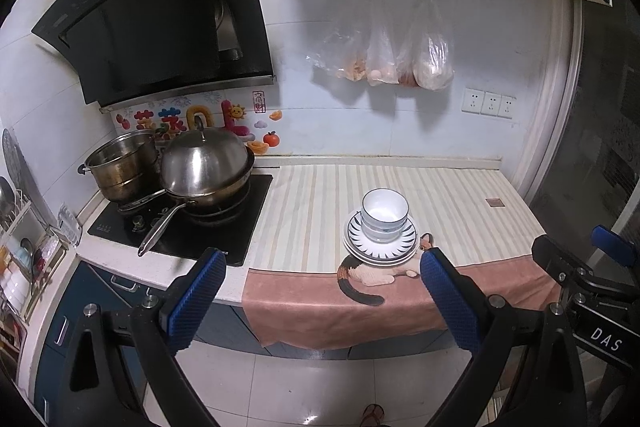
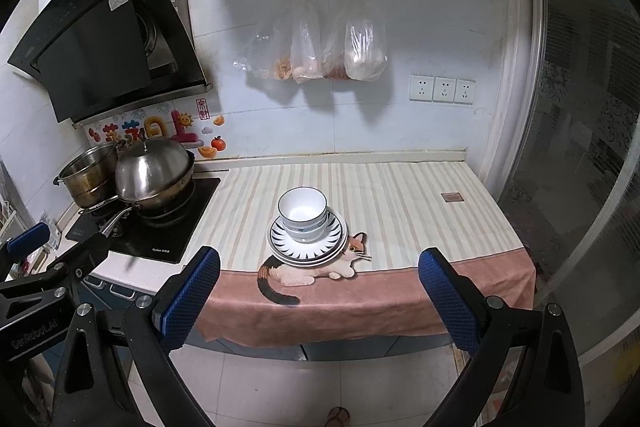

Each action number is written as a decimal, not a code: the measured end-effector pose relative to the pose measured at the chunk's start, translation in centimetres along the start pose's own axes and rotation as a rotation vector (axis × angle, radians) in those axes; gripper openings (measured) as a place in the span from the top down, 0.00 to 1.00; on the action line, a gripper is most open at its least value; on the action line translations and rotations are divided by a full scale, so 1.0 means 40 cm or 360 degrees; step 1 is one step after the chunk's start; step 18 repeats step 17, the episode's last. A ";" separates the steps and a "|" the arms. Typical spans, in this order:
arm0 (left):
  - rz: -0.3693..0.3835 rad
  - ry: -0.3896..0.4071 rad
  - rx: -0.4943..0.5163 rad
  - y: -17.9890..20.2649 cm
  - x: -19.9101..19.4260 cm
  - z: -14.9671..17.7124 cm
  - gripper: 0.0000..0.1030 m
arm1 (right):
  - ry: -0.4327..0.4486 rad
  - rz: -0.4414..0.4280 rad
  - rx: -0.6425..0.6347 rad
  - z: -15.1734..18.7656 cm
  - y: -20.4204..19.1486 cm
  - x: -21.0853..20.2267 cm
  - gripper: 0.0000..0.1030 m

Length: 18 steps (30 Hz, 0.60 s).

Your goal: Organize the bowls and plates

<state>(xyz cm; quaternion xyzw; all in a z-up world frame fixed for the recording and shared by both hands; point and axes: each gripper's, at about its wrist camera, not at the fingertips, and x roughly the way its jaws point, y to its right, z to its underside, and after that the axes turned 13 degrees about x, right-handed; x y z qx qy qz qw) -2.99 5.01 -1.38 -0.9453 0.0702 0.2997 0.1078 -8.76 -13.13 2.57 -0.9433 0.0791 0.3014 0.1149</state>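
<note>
A stack of white bowls (image 1: 384,213) (image 2: 303,213) sits nested on a stack of plates (image 1: 380,249) (image 2: 308,247) with a dark radial rim pattern, near the front of the cloth-covered counter. My left gripper (image 1: 322,269) hangs open in front of the counter edge, well short of the stack and lower than it. My right gripper (image 2: 320,269) is open too, held back off the counter at about the same distance. Nothing lies between either pair of blue pads. In the left wrist view the right gripper (image 1: 576,259) shows at the right edge.
A striped cloth (image 1: 440,195) with a pink hem and a cat picture covers the counter. To the left, a lidded wok (image 1: 208,167) and a steel pot (image 1: 120,163) stand on the black hob. Plastic bags (image 2: 320,47) hang on the wall. A glass door (image 2: 580,147) is at right.
</note>
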 end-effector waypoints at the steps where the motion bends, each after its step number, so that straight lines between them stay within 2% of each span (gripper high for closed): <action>1: -0.0001 0.0001 -0.0001 0.000 -0.002 0.000 0.03 | -0.0002 -0.0001 0.0000 0.001 -0.001 0.000 0.01; 18: -0.0024 -0.0010 -0.0007 -0.004 0.002 -0.006 0.03 | 0.0002 0.0003 0.0000 0.005 -0.011 -0.001 0.01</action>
